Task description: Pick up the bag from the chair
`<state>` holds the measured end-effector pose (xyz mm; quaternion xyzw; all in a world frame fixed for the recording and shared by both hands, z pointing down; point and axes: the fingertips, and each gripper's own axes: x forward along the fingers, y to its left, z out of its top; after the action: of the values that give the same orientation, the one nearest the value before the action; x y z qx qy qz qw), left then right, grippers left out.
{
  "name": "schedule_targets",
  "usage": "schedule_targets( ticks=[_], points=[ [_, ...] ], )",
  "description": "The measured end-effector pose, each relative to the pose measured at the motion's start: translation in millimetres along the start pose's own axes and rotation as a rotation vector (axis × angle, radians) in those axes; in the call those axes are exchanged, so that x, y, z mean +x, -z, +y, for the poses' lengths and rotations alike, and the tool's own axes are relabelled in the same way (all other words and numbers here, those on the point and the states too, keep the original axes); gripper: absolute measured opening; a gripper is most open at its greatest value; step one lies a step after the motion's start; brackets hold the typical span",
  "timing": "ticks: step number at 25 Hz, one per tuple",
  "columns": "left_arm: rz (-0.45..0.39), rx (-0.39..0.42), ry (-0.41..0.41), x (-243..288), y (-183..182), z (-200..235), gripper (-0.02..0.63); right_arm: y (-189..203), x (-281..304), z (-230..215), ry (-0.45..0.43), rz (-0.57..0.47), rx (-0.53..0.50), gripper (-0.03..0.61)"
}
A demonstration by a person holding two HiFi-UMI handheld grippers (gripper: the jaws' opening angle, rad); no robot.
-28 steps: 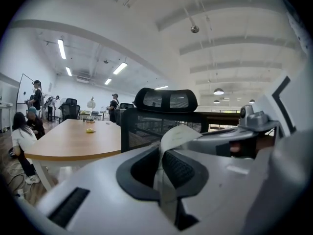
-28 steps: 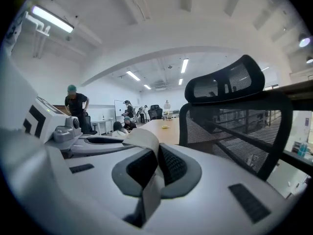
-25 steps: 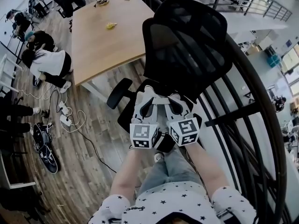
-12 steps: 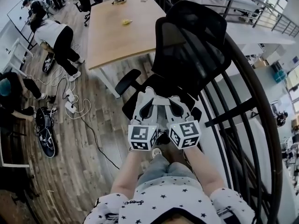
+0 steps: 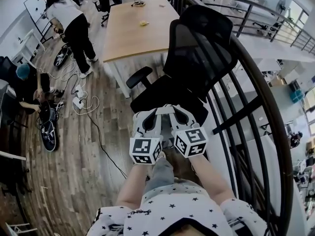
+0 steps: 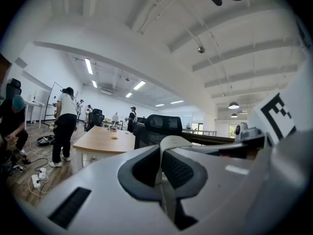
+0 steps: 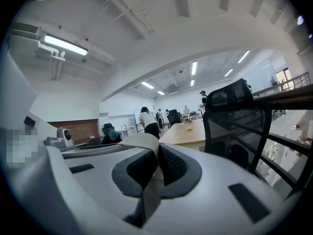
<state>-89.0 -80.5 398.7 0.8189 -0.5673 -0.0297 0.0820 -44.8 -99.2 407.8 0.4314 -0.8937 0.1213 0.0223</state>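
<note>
Strap [image 5: 167,107] is running between left tool [image 5: 155,112] and right tool [image 5: 177,110], both clamping it; chair [image 5: 197,58] standing at twelve o'clock.

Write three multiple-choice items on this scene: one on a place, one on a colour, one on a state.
1. The black office chair stands
A. between the wooden table and the railing
B. on top of the table
C. under the table

2. The small thing lying on the table is
A. blue
B. yellow
C. red

3. The left gripper and the right gripper are
A. open and empty
B. shut on a cup
C. each shut on a pale strap

Answers:
1 A: in the head view the table is on the chair's left and the railing on its right.
2 B: it shows as a yellow spot on the tabletop.
3 C: each gripper view shows the strap pinched between closed jaws.
</note>
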Motion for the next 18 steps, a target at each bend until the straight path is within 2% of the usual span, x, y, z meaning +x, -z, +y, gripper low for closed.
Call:
schedule_targets(
  ticks=[5,9,13,18],
  points=[
    [-0.011,-0.013,-0.064,-63.8,7.8,-19.5,0.015,12.9,-44.3,41.6,-0.060,-0.003,-0.025,-0.005],
    [-0.036,-0.015,-0.082,-107.9,5.1,-36.8,0.014,14.2,-84.2,74.0,-0.097,-0.023,-0.075,-0.005],
    [-0.051,-0.038,-0.070,-143.0,6.3,-64.1,0.015,16.5,-129.8,94.4,-0.120,-0.019,-0.105,-0.005],
    [-0.051,-0.035,-0.014,-172.3,10.7,-107.1,0.015,21.1,-185.7,100.9,-0.105,-0.018,-0.100,-0.005]
  ],
)
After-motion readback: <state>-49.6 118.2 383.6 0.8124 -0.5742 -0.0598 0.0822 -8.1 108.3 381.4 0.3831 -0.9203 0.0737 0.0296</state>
